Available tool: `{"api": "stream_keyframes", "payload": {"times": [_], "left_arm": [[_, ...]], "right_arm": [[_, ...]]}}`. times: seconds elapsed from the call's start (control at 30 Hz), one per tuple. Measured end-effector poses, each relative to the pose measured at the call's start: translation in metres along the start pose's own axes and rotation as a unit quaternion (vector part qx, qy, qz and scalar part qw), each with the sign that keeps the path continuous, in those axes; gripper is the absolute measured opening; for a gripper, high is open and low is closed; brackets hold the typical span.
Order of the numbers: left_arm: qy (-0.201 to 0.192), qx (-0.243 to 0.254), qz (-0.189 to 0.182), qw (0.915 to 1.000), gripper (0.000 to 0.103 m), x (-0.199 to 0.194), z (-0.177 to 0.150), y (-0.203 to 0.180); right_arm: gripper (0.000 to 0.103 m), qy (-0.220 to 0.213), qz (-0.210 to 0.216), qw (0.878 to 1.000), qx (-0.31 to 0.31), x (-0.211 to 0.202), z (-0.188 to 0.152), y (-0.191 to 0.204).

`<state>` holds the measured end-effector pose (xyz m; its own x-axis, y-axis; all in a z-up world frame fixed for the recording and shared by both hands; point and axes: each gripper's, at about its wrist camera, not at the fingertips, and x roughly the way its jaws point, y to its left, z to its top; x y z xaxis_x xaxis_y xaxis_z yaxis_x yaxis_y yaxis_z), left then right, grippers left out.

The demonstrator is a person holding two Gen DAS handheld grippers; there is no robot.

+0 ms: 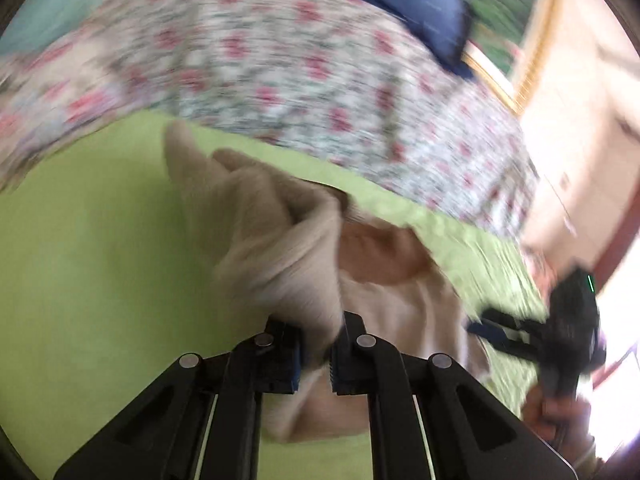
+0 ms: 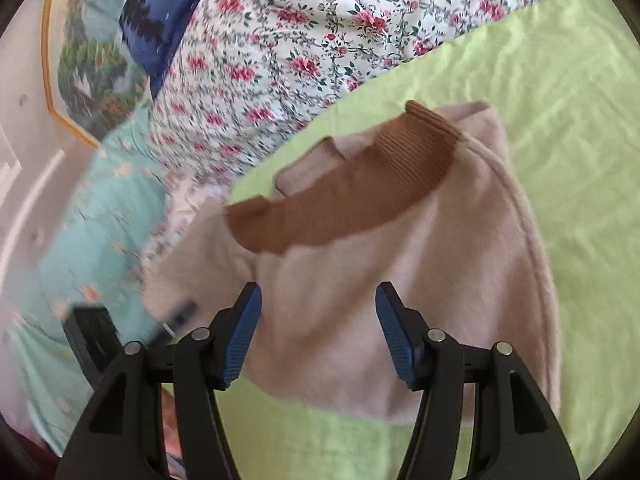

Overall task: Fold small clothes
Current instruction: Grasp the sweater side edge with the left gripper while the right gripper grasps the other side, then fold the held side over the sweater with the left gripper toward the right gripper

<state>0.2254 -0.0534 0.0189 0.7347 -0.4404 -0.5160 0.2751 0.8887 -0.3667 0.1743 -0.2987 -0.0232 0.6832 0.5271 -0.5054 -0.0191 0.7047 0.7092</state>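
A small beige sweater point(image 2: 392, 280) with a brown ribbed collar point(image 2: 344, 200) lies on a light green cloth point(image 2: 560, 128). My left gripper point(image 1: 316, 356) is shut on a bunched part of the sweater point(image 1: 272, 240), lifting it off the cloth. My right gripper point(image 2: 318, 336) is open just above the sweater's body, with nothing between its blue pads point(image 2: 394, 336). It also shows blurred at the right of the left wrist view point(image 1: 496, 330). The left gripper shows dimly at the lower left of the right wrist view point(image 2: 176, 316).
A floral bedsheet point(image 2: 288, 40) lies beyond the green cloth point(image 1: 80, 240). A dark blue pillow point(image 2: 160, 12) and a gold-framed picture point(image 2: 80, 80) stand at the back. A teal fabric point(image 2: 92, 248) lies at the left.
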Motion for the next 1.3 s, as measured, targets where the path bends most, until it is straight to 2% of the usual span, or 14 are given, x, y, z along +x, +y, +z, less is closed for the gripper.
{"api": "stream_keyframes", "payload": {"times": [0.1,0.17,0.3,0.43,0.5,0.53,0.57,0.6,0.73,0.87,0.93,1.03,1.17,1.3], "left_arm": [[0.03,0.035,-0.014,0.9988,0.008,0.026,-0.009,-0.029],[0.046,0.047,-0.024,0.9976,0.008,0.04,-0.015,-0.037],[0.063,0.055,-0.03,0.996,0.008,0.053,-0.024,-0.039],[0.066,0.055,-0.038,0.9955,0.008,0.057,-0.023,-0.035],[0.067,0.06,-0.039,0.9952,0.008,0.056,-0.023,-0.035],[0.068,0.063,-0.038,0.995,0.008,0.056,-0.023,-0.035],[0.068,0.067,-0.036,0.9947,0.008,0.056,-0.022,-0.035],[0.067,0.07,-0.033,0.9947,0.008,0.056,-0.022,-0.035],[0.063,0.067,-0.043,0.9948,0.008,0.046,-0.016,-0.037],[0.061,0.081,-0.079,0.9917,0.008,0.042,-0.012,-0.065],[0.064,0.089,-0.1,0.989,0.008,0.046,-0.015,-0.084],[0.079,0.102,-0.125,0.9837,0.008,0.063,-0.025,-0.115],[0.126,0.109,-0.144,0.9756,0.008,0.101,-0.047,-0.14],[0.157,0.122,-0.146,0.9691,0.008,0.123,-0.067,-0.156]], "right_arm": [[0.061,0.024,0.036,0.999,0.009,0.021,0.02,0.001],[0.063,0.058,0.055,0.997,0.007,0.044,0.031,0.004],[0.064,0.124,0.076,0.989,0.003,0.102,0.044,0.017],[0.064,0.17,0.092,0.981,-0.014,0.157,0.056,0.039],[0.052,0.182,0.093,0.978,-0.026,0.179,0.062,0.049],[0.029,0.184,0.087,0.979,-0.032,0.19,0.066,0.054],[0.018,0.187,0.083,0.978,-0.035,0.197,0.069,0.059],[0.018,0.185,0.084,0.978,-0.041,0.199,0.073,0.065],[0.016,0.142,0.077,0.982,-0.102,0.155,0.081,0.089],[0.016,0.092,0.06,0.987,-0.116,0.093,0.09,0.079],[0.016,0.066,0.03,0.99,-0.124,0.056,0.092,0.062],[0.016,0.053,-0.014,0.992,-0.115,0.026,0.091,0.03],[0.016,0.054,-0.06,0.992,-0.093,0.011,0.081,-0.017],[0.016,0.059,-0.084,0.992,-0.073,0.01,0.075,-0.052]]}}
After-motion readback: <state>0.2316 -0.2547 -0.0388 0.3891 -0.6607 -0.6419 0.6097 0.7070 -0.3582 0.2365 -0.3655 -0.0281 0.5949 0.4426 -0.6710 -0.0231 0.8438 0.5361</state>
